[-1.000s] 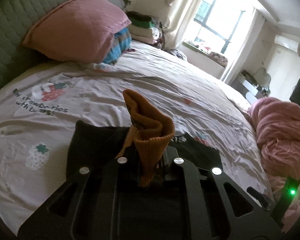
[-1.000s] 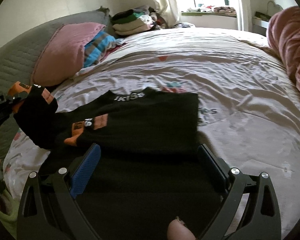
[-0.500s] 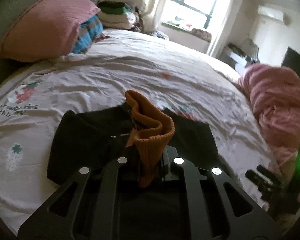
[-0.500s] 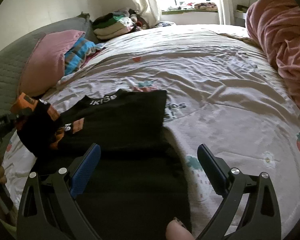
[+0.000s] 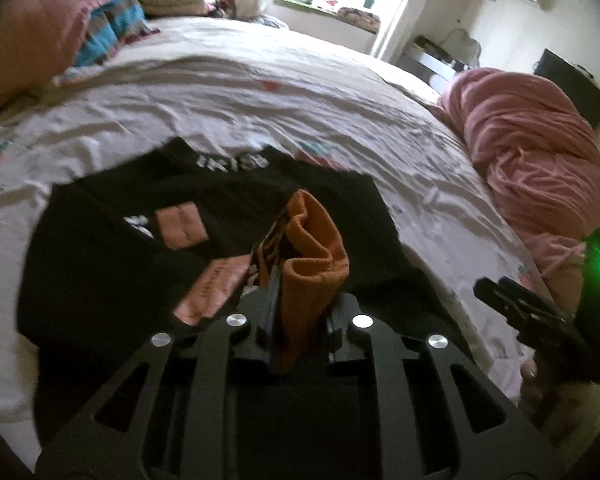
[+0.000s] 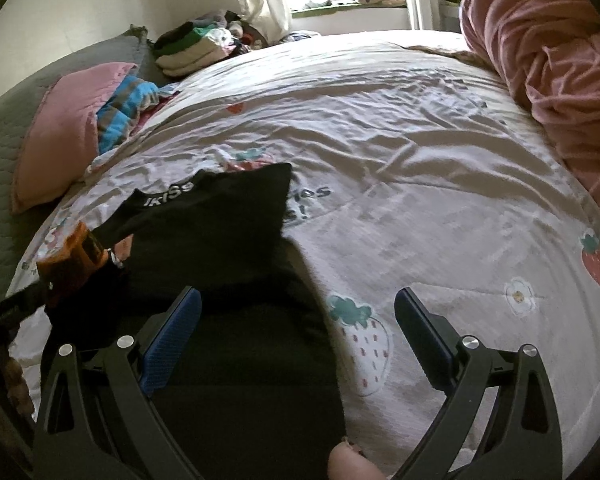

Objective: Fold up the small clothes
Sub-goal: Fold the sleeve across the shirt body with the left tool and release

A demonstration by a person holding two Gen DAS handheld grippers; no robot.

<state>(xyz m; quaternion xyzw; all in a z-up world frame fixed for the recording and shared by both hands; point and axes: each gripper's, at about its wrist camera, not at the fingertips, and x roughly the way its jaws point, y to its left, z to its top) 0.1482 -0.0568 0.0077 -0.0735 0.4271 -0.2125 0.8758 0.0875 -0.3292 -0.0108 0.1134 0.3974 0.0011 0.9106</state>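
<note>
Currently left gripper (image 5: pixel 300 312) pinched orange ribbed cuff (image 5: pixel 314 248), jaws just easing apart; black garment (image 5: pixel 148 240) on strawberry bedsheet (image 6: pixel 420 160), cuff at 6 o'clock. Right gripper (image 6: pixel 296 320) wide, empty. Advice: lay sleeve flat across body before full release. Sleeve underside hidden; print blurred.

Pink pillow (image 6: pixel 66 128), pink blanket (image 5: pixel 532 152)

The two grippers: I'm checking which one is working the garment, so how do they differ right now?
The left gripper is shut on the orange cuff of the black garment; its jaws have just been opening slightly. The right gripper stands wide open and holds nothing, above the garment's edge. Both point down at the bed.
</note>
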